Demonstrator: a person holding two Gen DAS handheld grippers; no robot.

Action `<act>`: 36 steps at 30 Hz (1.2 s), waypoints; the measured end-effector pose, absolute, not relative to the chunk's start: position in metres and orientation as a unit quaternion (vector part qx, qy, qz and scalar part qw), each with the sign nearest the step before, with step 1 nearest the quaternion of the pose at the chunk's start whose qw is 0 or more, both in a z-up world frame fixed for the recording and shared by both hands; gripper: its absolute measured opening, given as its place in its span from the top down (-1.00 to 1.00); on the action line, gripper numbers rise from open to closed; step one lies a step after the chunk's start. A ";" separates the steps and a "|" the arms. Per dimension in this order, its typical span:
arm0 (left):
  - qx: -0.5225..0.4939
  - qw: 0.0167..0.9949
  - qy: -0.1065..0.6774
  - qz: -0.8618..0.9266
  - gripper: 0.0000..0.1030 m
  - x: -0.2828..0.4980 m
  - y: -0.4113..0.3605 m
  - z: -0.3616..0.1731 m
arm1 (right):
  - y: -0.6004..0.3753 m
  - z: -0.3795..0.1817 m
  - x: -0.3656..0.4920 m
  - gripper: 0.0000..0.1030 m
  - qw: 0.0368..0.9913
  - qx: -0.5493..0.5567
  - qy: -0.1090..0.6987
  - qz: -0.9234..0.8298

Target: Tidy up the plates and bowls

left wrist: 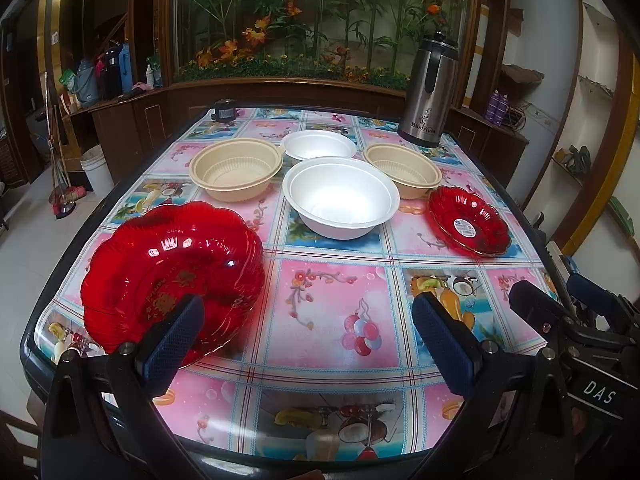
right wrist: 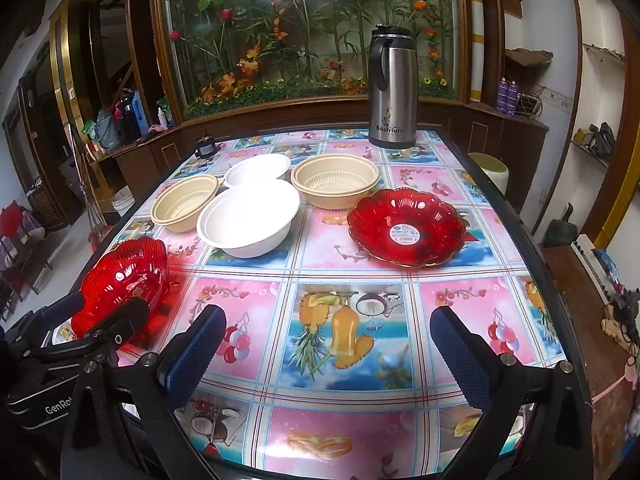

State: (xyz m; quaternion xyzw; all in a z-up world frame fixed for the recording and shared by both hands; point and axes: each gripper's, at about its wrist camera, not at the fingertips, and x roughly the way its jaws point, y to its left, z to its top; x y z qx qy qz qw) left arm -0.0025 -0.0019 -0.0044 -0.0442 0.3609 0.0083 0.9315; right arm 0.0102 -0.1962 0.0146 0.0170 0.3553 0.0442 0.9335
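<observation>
The table (left wrist: 332,312) carries a glossy oilcloth printed in pink and blue squares with fruit and balloon motifs.

Task items:
- Large red bowl (left wrist: 172,280): translucent ribbed plastic with a scalloped rim and gold lettering inside. It stands at the near left corner of the table.
- Red plate (right wrist: 406,226): the same translucent red, shallow and petal-edged, with a round white sticker at its centre. It lies on the right side.
- Near white bowl (left wrist: 340,198): matte, foam-like and round. It stands at mid-table, with the far white bowl (left wrist: 318,145) just behind it.
- Left beige bowl (left wrist: 236,168) and right beige bowl (left wrist: 402,170): round, with finely ribbed inner walls. They flank the white bowls.

A brushed-steel thermos (right wrist: 391,88) with a black lid and handle stands at the far right of the table.

Grippers:
- The left gripper (left wrist: 308,344) has its jaws spread wide, with nothing between them. Its left blue textured pad overlaps the near edge of the large red bowl in the left wrist view; contact cannot be confirmed.
- The right gripper (right wrist: 326,356) is likewise spread wide and empty, above the near edge of the table.
</observation>
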 end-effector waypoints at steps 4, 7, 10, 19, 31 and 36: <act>-0.045 0.931 0.362 0.008 -1.00 -0.002 -0.002 -0.005 | -0.196 0.015 0.010 -1.00 0.933 0.017 0.356 0.044; -0.047 0.930 0.364 0.008 -1.00 -0.001 0.000 -0.007 | -0.196 0.014 0.010 -1.00 0.933 0.018 0.356 0.044; -0.047 0.930 0.365 0.008 -1.00 -0.001 0.000 -0.007 | -0.195 0.014 0.010 -1.00 0.933 0.018 0.356 0.044; -0.048 0.930 0.365 0.008 -1.00 0.000 0.001 -0.010 | -0.195 0.014 0.010 -1.00 0.933 0.019 0.357 0.045; -0.049 0.929 0.366 0.008 -1.00 0.000 0.003 -0.010 | -0.194 0.013 0.010 -1.00 0.933 0.019 0.357 0.045; -0.050 0.929 0.367 0.008 -1.00 0.000 0.004 -0.011 | -0.193 0.013 0.009 -1.00 0.932 0.020 0.358 0.045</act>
